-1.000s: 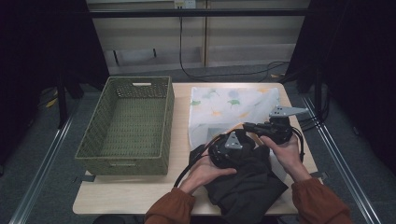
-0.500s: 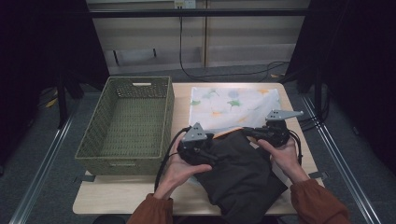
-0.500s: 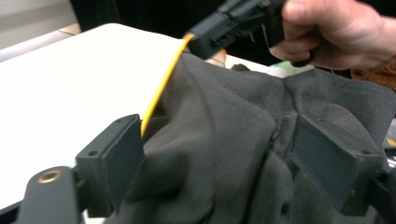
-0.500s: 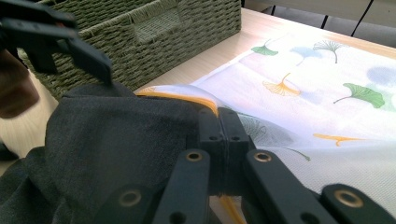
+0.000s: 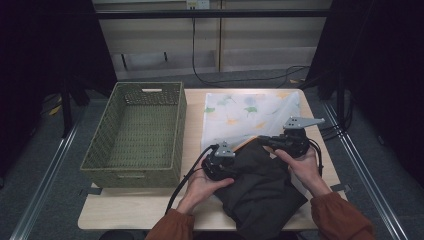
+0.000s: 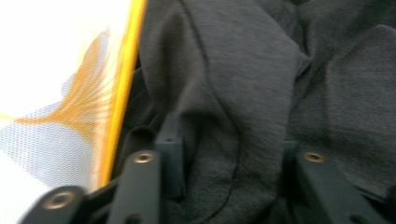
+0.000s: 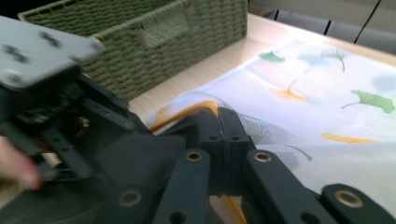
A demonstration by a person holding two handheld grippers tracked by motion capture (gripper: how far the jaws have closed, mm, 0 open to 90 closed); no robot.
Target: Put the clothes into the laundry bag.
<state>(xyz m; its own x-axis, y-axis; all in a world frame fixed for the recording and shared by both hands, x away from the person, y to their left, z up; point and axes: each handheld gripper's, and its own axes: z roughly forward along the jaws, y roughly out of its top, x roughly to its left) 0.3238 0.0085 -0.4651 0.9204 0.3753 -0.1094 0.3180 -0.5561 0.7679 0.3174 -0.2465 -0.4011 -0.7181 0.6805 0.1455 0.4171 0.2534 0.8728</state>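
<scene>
A dark grey garment (image 5: 262,187) lies bunched at the table's front, its upper edge at the mouth of a white mesh bag (image 5: 245,112) with leaf prints and an orange rim. My left gripper (image 5: 234,159) sits at the garment's left edge. Its jaws have just been closing, and a thick fold of the dark cloth (image 6: 233,107) is pinched between them in the left gripper view (image 6: 229,142). My right gripper (image 5: 262,139) is shut on the bag's orange rim (image 7: 187,112), its jaws pressed together (image 7: 218,119). The left gripper's grey plate (image 7: 42,51) looms at the left there.
An empty green wicker basket (image 5: 135,132) fills the table's left half, its handle wall (image 7: 168,32) close to the bag. Cables trail from both grippers towards the front edge. Bare wood (image 5: 125,212) shows in front of the basket.
My left gripper swung left off the garment's middle, then settled on its left edge with cloth between its jaws. The garment now lies flatter. My right gripper has kept still on the bag's rim.
</scene>
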